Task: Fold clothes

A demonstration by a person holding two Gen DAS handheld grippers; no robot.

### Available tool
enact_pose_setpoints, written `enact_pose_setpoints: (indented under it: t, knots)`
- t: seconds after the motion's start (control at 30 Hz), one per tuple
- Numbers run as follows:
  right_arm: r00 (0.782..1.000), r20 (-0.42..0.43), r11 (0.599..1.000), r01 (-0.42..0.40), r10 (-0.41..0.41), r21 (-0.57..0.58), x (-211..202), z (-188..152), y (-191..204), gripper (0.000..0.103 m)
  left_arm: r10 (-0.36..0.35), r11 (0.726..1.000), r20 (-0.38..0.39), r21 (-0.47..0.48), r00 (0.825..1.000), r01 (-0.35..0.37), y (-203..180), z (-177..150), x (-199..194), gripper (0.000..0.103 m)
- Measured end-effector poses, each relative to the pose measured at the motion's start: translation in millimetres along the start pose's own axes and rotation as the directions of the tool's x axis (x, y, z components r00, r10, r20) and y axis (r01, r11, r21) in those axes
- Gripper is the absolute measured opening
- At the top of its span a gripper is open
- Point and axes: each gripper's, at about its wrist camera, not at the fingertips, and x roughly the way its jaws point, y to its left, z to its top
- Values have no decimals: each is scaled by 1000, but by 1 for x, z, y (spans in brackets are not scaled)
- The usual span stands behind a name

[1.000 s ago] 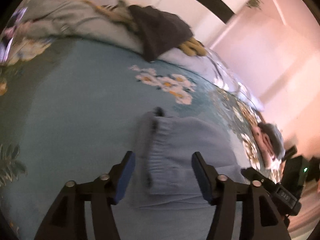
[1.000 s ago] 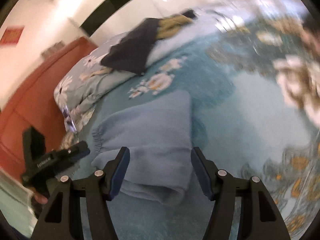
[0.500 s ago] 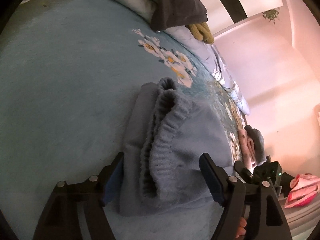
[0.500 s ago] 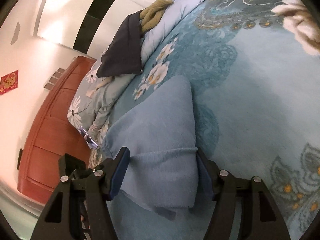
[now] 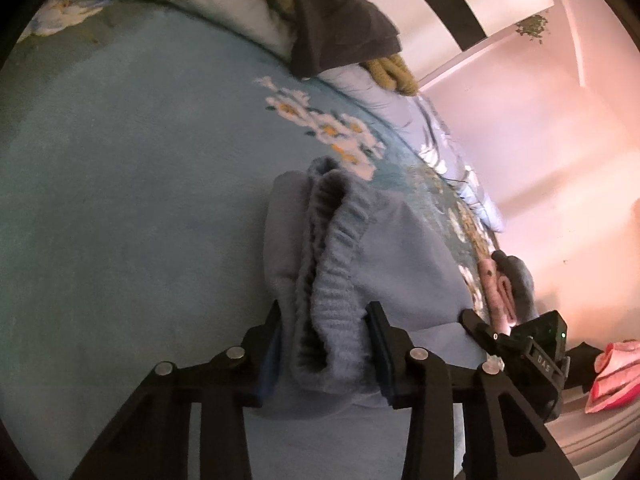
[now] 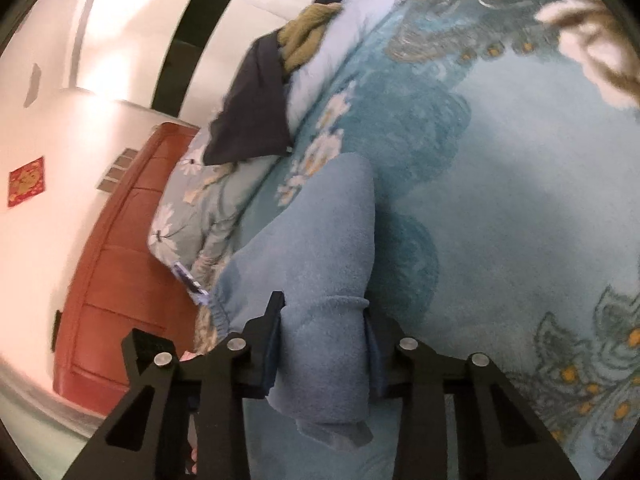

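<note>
Jaws closed since earlier, both gripping blue garment [image 5: 404, 264] edges; bedspread [image 5: 132, 200] open leftward.

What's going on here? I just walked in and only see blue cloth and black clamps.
A person is folding a blue fleece garment on a floral bedspread. The left gripper is shut on the bunched ribbed waistband end, and the right gripper is shut on the other folded edge. Both ends are pinched and lifted slightly off the bed. A dark garment lies on the pillows behind, untouched.
</note>
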Motion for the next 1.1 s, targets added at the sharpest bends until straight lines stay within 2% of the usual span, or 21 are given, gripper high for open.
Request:
enact_pose_setpoints:
  t: [0.23, 0.43, 0.57, 0.7, 0.9, 1.0, 1.1]
  knots:
    - [998, 64, 994, 24, -17, -104, -65, 33, 3, 37, -56, 994, 1, 99, 998, 56, -50, -4, 8, 41]
    - [986, 146, 979, 106, -81, -172, -147, 71, -6, 37, -170, 963, -55, 203, 984, 178, -137, 5, 60, 41]
    - [970, 209, 964, 167, -123, -206, -211, 104, -12, 37, -244, 926, -95, 274, 965, 261, -199, 9, 94, 41]
    - [944, 273, 944, 250, -188, -214, -277, 137, -19, 37, -322, 862, -142, 366, 936, 352, -279, 12, 129, 41]
    - [897, 357, 902, 357, -259, -243, -365, 183, -31, 37, -377, 774, -191, 472, 906, 422, -388, 11, 182, 41]
    - [887, 371, 894, 377, -274, -242, -395, 206, -49, 37, -403, 762, -215, 460, 889, 457, -424, 9, 214, 41]
    - [882, 373, 891, 389, -288, -234, -419, 230, -71, 37, -400, 765, -230, 450, 887, 461, -447, 4, 245, 41]
